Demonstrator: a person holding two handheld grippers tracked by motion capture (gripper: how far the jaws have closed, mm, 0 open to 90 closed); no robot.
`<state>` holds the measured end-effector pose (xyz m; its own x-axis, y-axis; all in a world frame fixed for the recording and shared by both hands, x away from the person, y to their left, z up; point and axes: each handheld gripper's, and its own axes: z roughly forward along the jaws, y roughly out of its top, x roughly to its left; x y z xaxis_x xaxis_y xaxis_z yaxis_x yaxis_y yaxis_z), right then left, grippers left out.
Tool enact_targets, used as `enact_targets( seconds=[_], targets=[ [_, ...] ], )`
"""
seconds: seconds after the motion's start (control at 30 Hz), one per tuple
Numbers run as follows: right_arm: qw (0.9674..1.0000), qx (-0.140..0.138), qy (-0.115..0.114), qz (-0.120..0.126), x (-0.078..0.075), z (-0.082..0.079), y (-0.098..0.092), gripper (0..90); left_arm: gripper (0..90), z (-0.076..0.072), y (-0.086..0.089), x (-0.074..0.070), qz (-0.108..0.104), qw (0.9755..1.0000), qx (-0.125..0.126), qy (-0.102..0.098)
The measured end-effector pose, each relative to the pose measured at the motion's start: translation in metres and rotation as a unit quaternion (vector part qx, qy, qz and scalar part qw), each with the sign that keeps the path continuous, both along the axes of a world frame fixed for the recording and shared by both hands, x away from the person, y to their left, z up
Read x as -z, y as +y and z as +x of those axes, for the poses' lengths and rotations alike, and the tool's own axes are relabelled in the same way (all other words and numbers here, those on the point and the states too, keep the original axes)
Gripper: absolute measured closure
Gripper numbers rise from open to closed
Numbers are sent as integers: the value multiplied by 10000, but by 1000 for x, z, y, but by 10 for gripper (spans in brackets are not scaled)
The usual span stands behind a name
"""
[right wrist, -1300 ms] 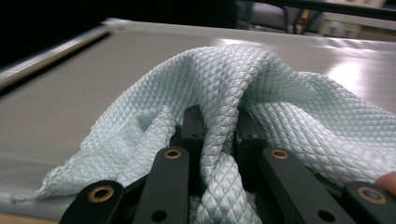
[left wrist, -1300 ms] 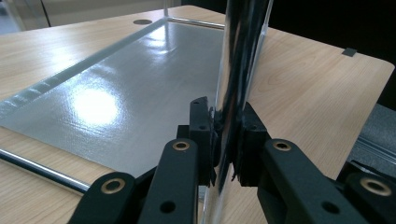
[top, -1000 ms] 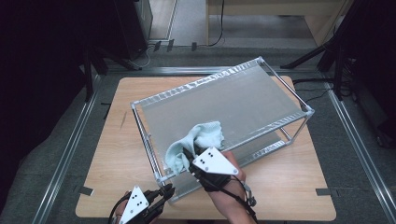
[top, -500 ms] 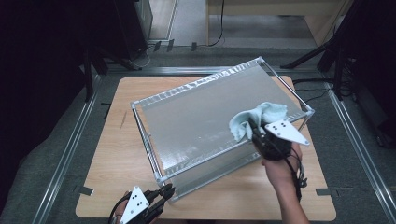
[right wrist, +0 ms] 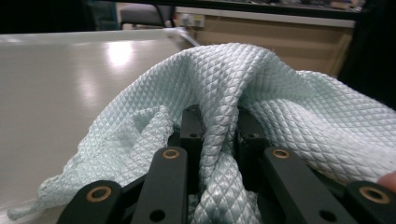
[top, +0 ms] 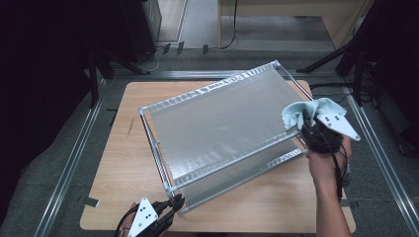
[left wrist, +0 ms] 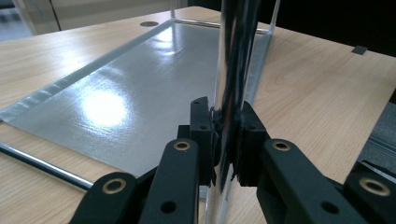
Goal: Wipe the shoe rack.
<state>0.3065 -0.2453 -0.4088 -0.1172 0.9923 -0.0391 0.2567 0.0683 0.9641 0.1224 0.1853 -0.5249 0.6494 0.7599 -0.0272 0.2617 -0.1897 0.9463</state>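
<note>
Item: cloth [top: 302, 112], one, pale blue-green, waffle-weave, bunched; lies on the right end of the rack's top shelf, at its right edge, pinched in the right hand-held gripper [top: 307, 123]; in the right gripper view the cloth [right wrist: 261, 116] folds over and between the two black jaws, which are closed tight on a thick twist of it.

Item: rack [top: 222, 123], one, two-tier, silver sheet-metal shelves on chrome posts; stands skewed on the counter [top: 118, 163], the near-left corner towards the person, the far-right corner pointing away; top shelf bare and glossy, with a streaky sheen.

Item: left hand-held gripper [top: 173, 205], one, at the near edge of the counter; jaws clamped on the rack's near-left corner post [left wrist: 231, 93], pads pressing it from both sides, bracing the rack.

Step in hand, as judged: wiping the top shelf, the stroke now at its right end; to do it well, keep the cloth flat under the jaws so that fabric and not plastic meets the metal; press evenly; overlap each pass with the last; carry each stroke fully to the rim; hold the left grip firm so the light rack does not slide or tip.

Count: cloths, one; racks, one, of two shelves; hand-held grippers, two; counters, one, pale wood grain, rounded corners; forearm of the person [top: 328, 202], one, at the near right.
</note>
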Motion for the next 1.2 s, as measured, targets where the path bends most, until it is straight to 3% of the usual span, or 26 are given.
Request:
enact_targets(
  seconds=[0.1,0.27,0.37,0.5,0.63,0.8,1.0,1.2],
  targets=[
    [9997,230,3,55,-1,2,-15,783,814,1,0,0,-6,10000,-62,-8],
    [9996,88,-115,236,1,-9,-20,792,814,1,-2,0,-17,9999,-140,-5],
    [9990,-379,-132,182,2,-23,-1,805,814,2,-3,1,-28,9999,-138,-12],
    [9950,-991,-122,71,5,-42,42,811,814,1,-4,1,-9,9999,-136,-13],
    [9883,-1513,-167,7,8,-59,88,818,814,1,-5,1,-29,9999,-150,-3],
    [9771,-2126,-105,39,9,-79,140,825,812,1,-5,0,-47,9999,-145,26],
    [9659,-2588,-83,39,10,-102,188,832,812,-1,-7,0,-30,9999,-130,28],
    [9554,-2953,-67,-6,10,-122,223,833,813,-3,-12,0,23,9999,-142,12]
  ],
)
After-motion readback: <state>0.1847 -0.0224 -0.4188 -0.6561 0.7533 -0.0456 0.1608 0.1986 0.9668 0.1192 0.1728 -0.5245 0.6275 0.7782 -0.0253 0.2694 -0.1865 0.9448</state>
